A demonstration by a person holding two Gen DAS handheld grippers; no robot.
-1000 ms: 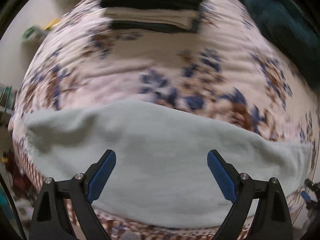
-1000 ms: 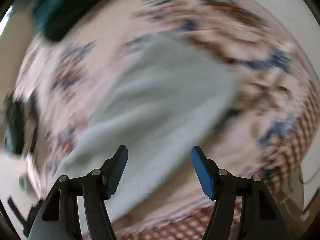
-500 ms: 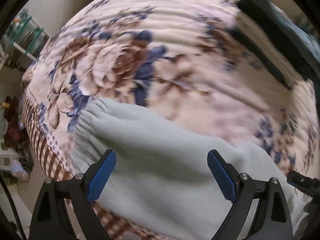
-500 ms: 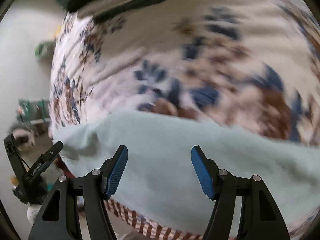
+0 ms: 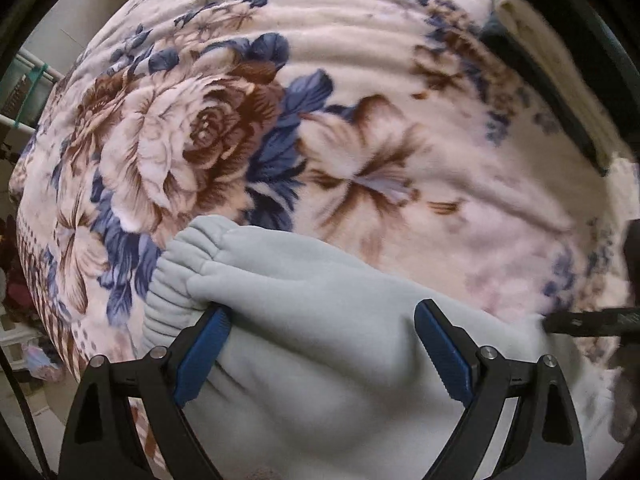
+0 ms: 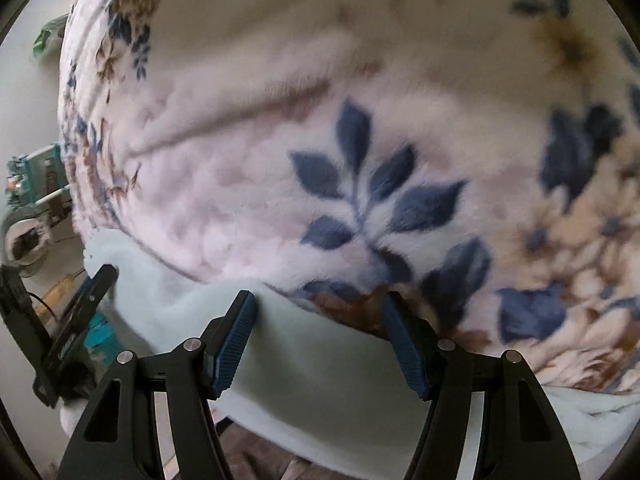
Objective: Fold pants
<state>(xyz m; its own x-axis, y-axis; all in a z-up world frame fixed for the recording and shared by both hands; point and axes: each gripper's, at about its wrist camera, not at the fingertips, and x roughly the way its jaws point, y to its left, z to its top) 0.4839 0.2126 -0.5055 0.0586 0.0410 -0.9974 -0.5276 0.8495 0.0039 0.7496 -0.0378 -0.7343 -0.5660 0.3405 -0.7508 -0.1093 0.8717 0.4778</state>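
My left gripper (image 5: 320, 332) points down with its ribbed blue pads spread wide over soft, pale blue-grey fleece pants (image 5: 320, 360), one pad just beside the gathered elastic waistband (image 5: 176, 280), neither pad pinching the cloth. My right gripper (image 6: 320, 320) is likewise spread, straddling the pants' fuzzy far edge (blurred here) without gripping. The pants lie along the near edge of a plush, ridged floral blanket (image 5: 320, 80) in cream, brown and navy, with folded clothes (image 5: 548, 64) stacked at its far corner.
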